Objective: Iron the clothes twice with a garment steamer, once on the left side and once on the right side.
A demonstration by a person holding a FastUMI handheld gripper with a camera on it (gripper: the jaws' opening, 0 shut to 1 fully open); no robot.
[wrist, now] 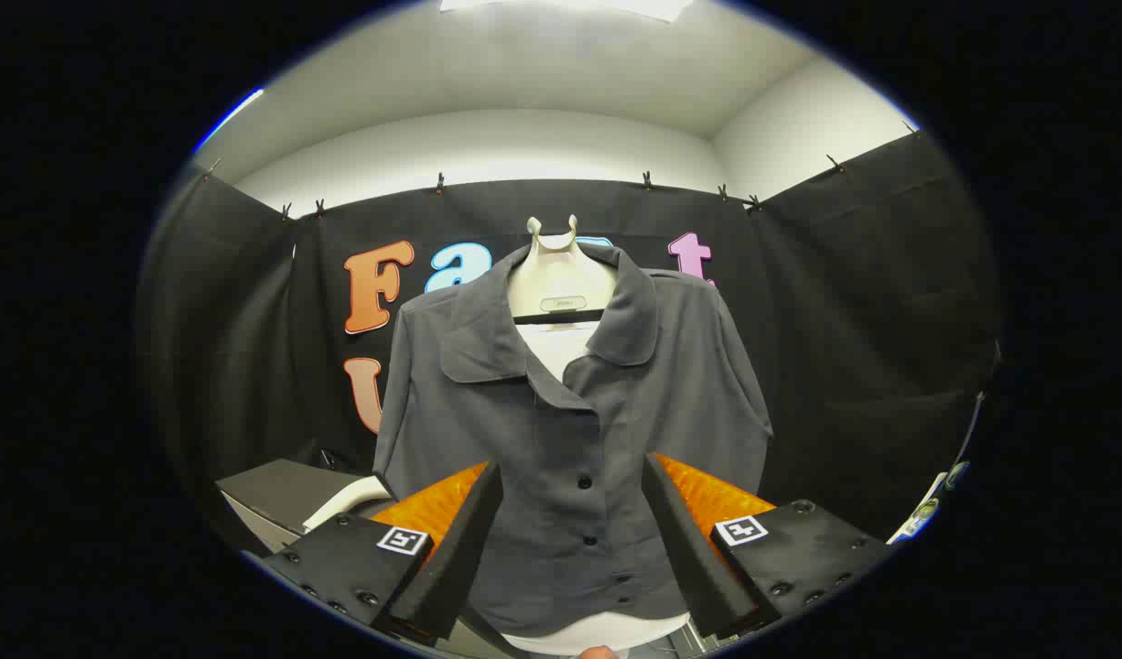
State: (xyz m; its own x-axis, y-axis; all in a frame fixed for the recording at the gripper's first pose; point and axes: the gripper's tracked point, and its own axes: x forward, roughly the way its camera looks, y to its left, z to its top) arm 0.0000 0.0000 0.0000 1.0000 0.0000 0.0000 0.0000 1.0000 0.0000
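Shirt [570,439] hangs on its form just beyond the released, empty gripper [570,540].

Premises: an indoor recording booth, not a lived-in room. Black cloth [854,302] is clipped along its top edge by small clips [440,181] to form three sides, with plain white walls [488,146] and a ceiling light panel [570,7] above. A grey shirt [570,403] hangs on a white display form [559,275] at the centre, staged for demonstration.
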